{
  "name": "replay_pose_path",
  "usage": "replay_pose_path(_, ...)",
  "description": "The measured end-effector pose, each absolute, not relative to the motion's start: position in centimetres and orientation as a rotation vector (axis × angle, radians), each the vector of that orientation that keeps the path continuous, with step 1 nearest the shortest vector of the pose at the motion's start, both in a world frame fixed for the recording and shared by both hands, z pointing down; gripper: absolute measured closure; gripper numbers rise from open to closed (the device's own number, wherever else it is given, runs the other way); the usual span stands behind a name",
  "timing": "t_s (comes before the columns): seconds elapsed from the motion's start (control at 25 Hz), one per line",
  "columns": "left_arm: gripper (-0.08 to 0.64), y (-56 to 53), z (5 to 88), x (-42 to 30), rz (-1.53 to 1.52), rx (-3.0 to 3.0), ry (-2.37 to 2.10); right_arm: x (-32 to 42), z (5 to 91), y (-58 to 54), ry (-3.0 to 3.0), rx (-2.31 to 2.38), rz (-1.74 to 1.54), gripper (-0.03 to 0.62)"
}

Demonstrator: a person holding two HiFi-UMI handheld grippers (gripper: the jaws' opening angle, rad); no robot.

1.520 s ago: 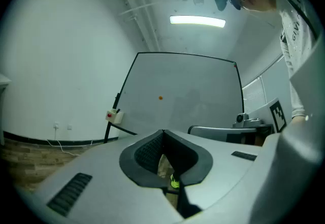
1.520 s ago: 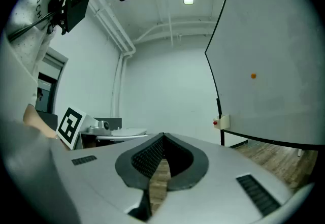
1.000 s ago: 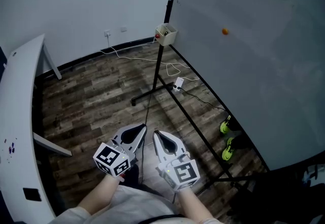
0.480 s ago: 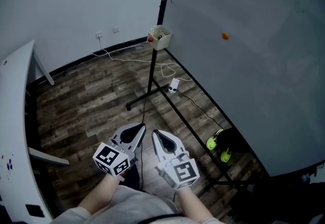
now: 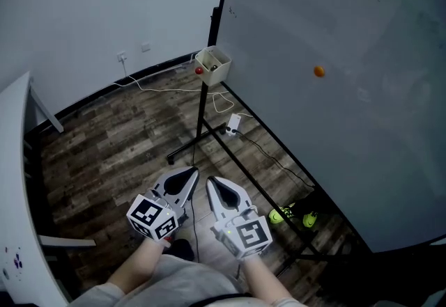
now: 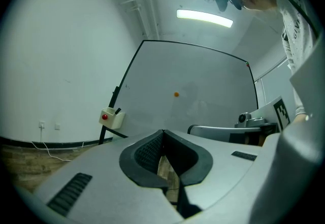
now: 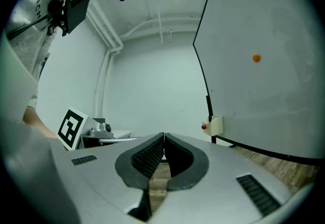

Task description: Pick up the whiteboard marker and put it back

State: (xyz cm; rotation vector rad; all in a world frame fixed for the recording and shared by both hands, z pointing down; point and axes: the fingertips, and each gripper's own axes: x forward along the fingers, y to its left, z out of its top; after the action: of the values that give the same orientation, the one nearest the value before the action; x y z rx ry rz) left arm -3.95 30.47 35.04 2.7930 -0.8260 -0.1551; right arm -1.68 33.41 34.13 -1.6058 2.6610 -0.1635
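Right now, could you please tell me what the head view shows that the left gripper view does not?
Only the head view shows the green shoes on the floor and the white table. Only the left gripper view shows the ceiling light. Both show the whiteboard, its orange dot and the small box with a red spot.

There is one whiteboard (image 5: 334,34). On it sits one orange dot (image 5: 318,71), and at its left edge hangs one box (image 5: 212,65) bearing one red knob (image 5: 199,70). Below the whiteboard lie two shoes (image 5: 281,215) and one adapter (image 5: 233,122). Left of the whiteboard are two sockets (image 5: 122,57) and one table (image 5: 14,180). In front of the whiteboard are two grippers, the left gripper (image 5: 191,172) and the right gripper (image 5: 210,181).
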Motion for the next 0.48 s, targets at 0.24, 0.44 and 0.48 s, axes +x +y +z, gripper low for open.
replay_pose_path(0.24,0.545,25.3,35.7,-4.6,-0.152,2.79,-0.796,-2.2,35.2,28.5,2.654,-1.643,-0.183,0.573)
replay_pose_path(0.44,0.545,21.6,35.9,-5.3,-0.155,2.793,-0.77,-3.0,34.9,24.7,2.619,-1.659,-0.14,0.572)
replay_pose_path(0.48,0.545,21.0,36.0,-5.5,-0.157,2.795,-0.761,-3.1,35.0,24.1,2.62,-1.667,-0.144,0.574)
